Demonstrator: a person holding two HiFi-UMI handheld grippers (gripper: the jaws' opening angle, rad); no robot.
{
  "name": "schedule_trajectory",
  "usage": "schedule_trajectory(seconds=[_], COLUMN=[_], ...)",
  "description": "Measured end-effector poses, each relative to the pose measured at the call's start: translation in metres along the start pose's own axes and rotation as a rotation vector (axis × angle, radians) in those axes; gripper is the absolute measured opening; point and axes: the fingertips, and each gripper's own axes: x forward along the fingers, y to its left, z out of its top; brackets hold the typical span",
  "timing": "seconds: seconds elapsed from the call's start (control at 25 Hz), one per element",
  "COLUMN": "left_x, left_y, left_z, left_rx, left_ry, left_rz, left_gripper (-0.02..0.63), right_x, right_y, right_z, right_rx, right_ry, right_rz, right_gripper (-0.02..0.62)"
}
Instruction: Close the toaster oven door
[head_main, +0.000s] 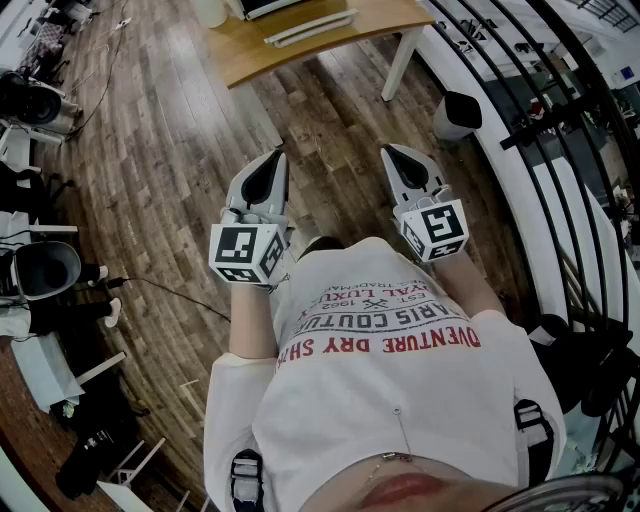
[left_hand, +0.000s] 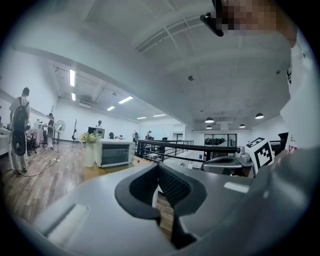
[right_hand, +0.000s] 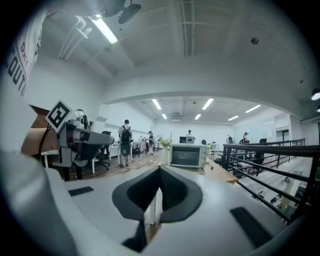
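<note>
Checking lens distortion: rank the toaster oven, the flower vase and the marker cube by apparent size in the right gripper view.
1. toaster oven
2. marker cube, which looks larger because it is near the camera
3. flower vase, smallest

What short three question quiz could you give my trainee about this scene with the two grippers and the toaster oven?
1. True or false: the left gripper and the right gripper are both shut with nothing between their jaws.
2. The toaster oven stands on: A) the floor; B) a wooden table; C) a chair.
3. What stands next to the toaster oven?

Key: 1 true; 2 B; 3 a vase of flowers.
</note>
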Motion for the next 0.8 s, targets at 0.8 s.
schedule_trajectory(seconds=[0.8], left_x=[0.021], left_y=[-0.001], left_z=[-0.012], left_rx=[-0.079], left_ry=[0.006], left_rz=[0.036], left_gripper=[0.109], right_x=[-0.004], right_y=[-0.023], right_z=[-0.012], right_rx=[0.077], right_ry=[0.003], right_rz=[-0.018], right_gripper=[0.005])
